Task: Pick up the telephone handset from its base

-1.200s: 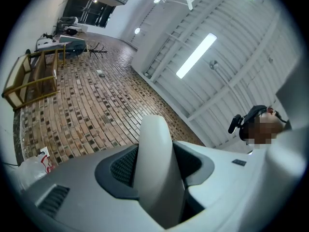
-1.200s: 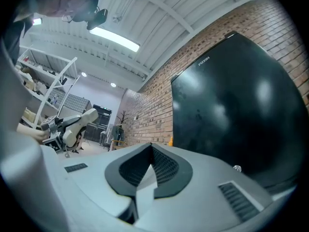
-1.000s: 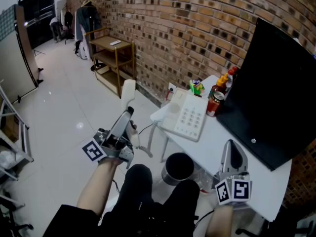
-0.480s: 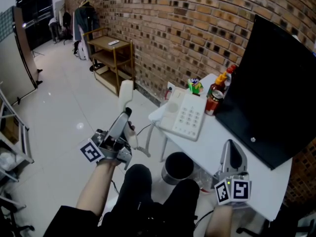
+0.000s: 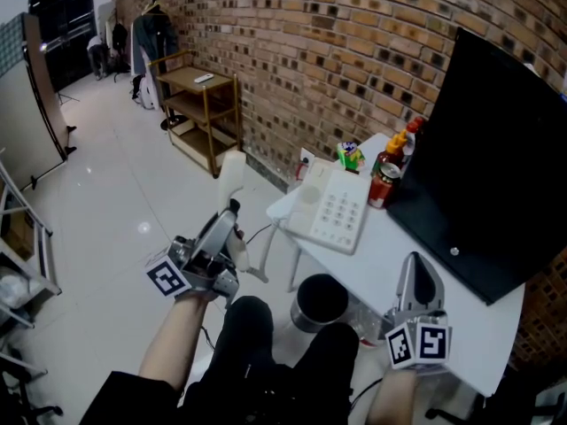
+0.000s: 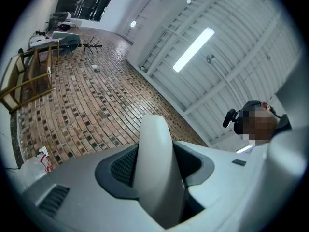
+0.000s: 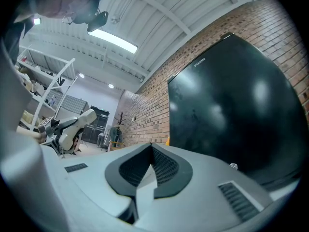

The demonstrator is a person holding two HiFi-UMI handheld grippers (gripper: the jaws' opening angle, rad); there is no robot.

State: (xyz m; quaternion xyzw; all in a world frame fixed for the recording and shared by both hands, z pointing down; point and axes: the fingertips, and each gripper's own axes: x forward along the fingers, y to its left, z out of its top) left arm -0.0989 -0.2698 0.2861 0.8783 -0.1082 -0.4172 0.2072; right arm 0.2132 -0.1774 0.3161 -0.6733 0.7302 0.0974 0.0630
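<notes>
Left claw pinches handset — long axis upright; right claw pressed together.

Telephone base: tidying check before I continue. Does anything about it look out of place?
Its cradle is empty: the handset is off the telephone base, clamped in the left tool out over the floor. The base sits right at the table's corner.

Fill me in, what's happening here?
A person works two handheld grippers. The left gripper is shut on the white telephone handset, holding it in the air to the left of the table, clear of its base. The right gripper is shut and empty, by the table's near edge. The pickup looks done.
</notes>
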